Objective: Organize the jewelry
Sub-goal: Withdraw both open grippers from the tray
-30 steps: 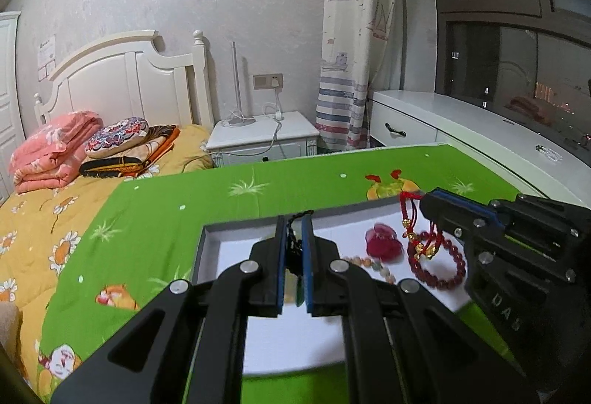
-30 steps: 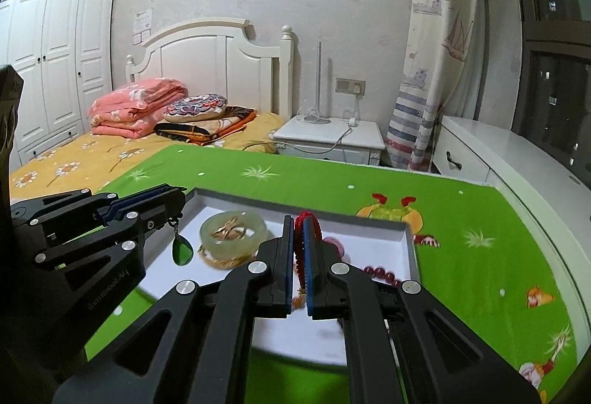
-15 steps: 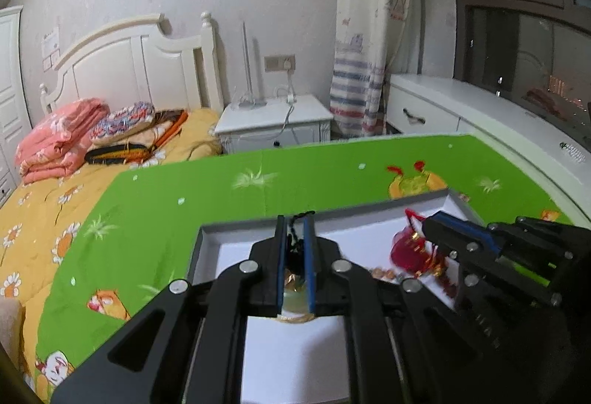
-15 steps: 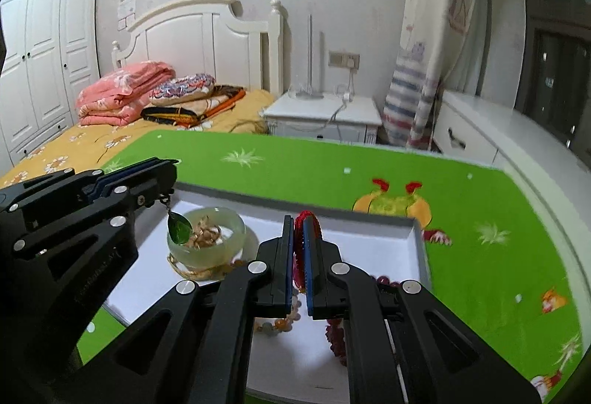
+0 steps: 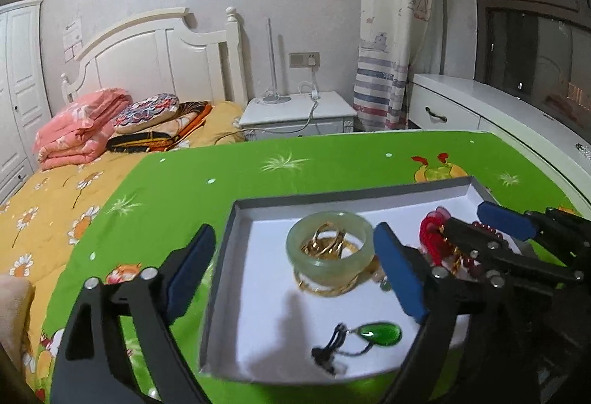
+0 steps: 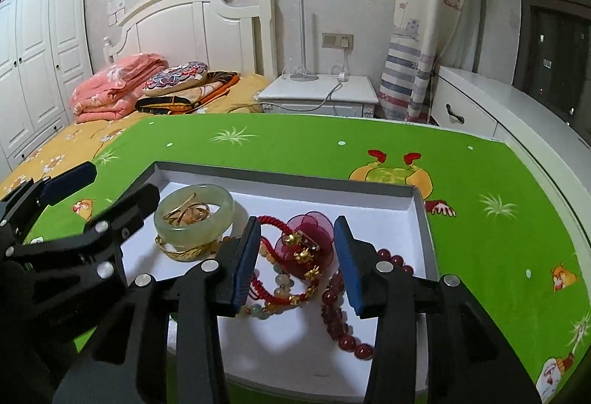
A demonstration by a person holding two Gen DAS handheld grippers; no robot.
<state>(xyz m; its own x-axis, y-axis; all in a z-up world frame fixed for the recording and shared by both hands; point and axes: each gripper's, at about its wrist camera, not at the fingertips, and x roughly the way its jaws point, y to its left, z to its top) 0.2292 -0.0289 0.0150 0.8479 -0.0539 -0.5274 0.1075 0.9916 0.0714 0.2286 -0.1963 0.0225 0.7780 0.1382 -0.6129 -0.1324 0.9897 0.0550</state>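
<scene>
Through my left wrist camera, I am seeing my left gripper (image 5: 291, 260) standing spread wide with nothing between its pads; its jaws have just been opening, and the green teardrop pendant (image 5: 380, 333) on its black cord, which a second ago was hanging pinched between them, is now lying on the white floor of the shallow grey-walled box (image 5: 218, 256), just in front of the pale jade bangle (image 5: 330, 243) with gold rings piled inside it. I judge that piece delivered. Through my right wrist camera, my right gripper (image 6: 295, 256) is standing partly spread, its jaws having just been opening too, and the red braided cord bracelet (image 6: 284, 293) with gold charms is lying loose in the box between the pads, no longer clamped, beside the dark red bead bracelet (image 6: 332, 296). Both pieces are resting in the box, so I judge this placing step finished. I am reading no legible brand or writing in either view.
</scene>
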